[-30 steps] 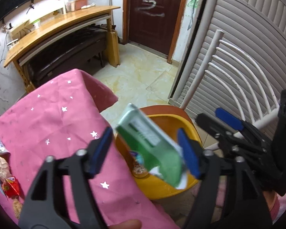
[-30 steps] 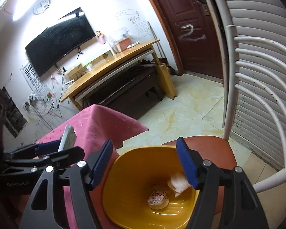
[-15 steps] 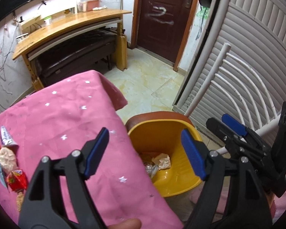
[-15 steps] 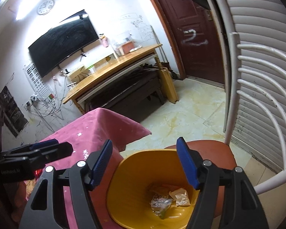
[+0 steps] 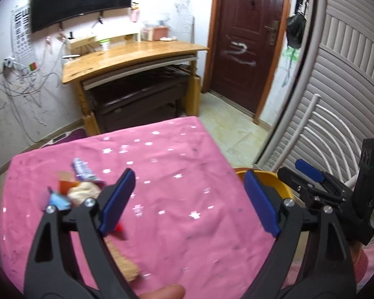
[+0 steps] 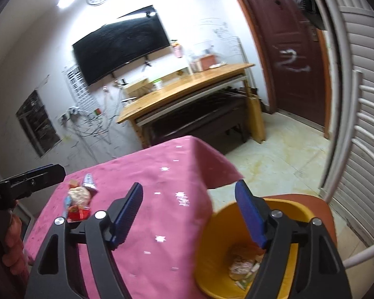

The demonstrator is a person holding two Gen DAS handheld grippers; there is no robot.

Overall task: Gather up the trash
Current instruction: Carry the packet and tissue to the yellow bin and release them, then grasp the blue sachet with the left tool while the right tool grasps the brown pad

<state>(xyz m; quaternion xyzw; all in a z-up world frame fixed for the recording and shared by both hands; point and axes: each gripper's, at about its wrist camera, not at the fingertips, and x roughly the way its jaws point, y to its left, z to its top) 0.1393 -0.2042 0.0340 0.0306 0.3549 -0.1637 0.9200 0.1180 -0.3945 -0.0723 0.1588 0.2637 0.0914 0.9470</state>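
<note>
Lying in a small heap at the pink table's near left, the trash looks light, crinkly and soft; pinch one wrapper's edge. Both the left gripper and right gripper have just been opening and stand spread, empty.

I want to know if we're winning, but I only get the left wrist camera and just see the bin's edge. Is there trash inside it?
Observer: Yes. The right wrist view looks into the yellow bin, and crumpled wrappers lie at its bottom.
Operator: Is the other grabber carrying something?
Observer: No. The right gripper is open. Its jaws have just been opening, and nothing is between them.
Operator: What is the bin standing on?
Observer: A reddish-brown chair seat, right beside the pink tablecloth.
</note>
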